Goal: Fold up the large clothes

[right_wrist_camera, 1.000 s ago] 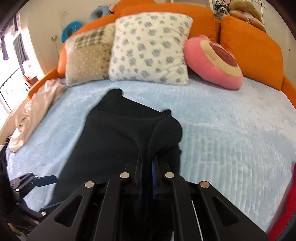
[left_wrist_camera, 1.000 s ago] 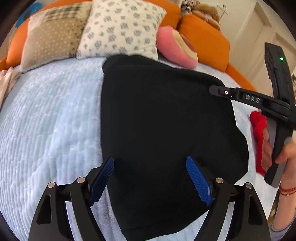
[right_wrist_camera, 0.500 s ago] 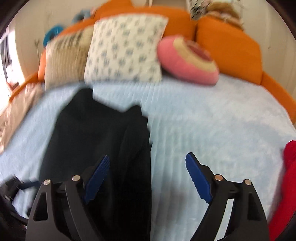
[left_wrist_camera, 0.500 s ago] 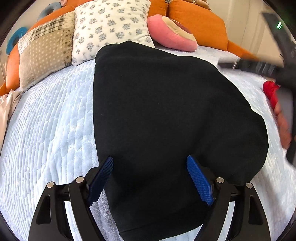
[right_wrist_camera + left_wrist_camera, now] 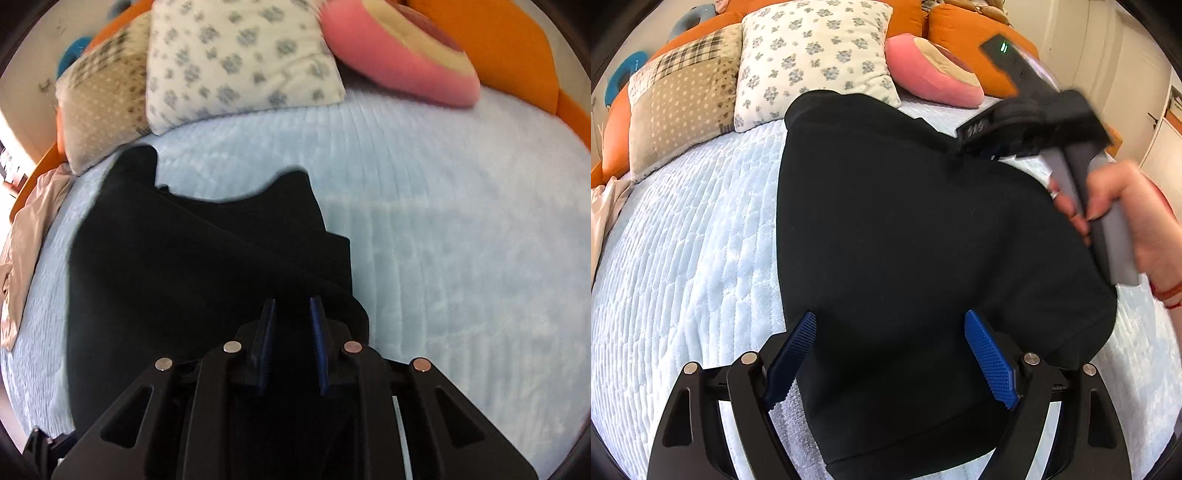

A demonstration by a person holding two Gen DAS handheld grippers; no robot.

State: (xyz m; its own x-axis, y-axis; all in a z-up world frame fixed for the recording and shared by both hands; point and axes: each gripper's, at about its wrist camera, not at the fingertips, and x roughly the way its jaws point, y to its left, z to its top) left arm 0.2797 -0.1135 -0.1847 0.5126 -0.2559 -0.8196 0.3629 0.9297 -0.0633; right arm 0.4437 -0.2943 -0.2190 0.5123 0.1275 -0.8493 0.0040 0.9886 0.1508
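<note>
The black garment (image 5: 923,229) lies partly folded on the pale blue bed (image 5: 683,258), its far end toward the floral pillow (image 5: 812,55) at 12 o'clock.

What has just changed is on the right. A second ago the right gripper (image 5: 291,332) was pinched on a raised fold; half a second ago it stood spread wide above the bedspread with nothing between its pads. Now its jaws have just been closing, and the pads stand a narrow gap apart with black cloth between them at the garment's 3 o'clock edge (whether they press the cloth yet, I cannot tell through the blur). In the left wrist view that gripper, in the person's right hand (image 5: 1123,218), has dropped from above the bed to the fabric at 2 o'clock.

The left gripper (image 5: 890,354) stays wide open over the near hem, touching nothing I can confirm.

My reading: one fold has been released and the right side is being retaken for the next.
</note>
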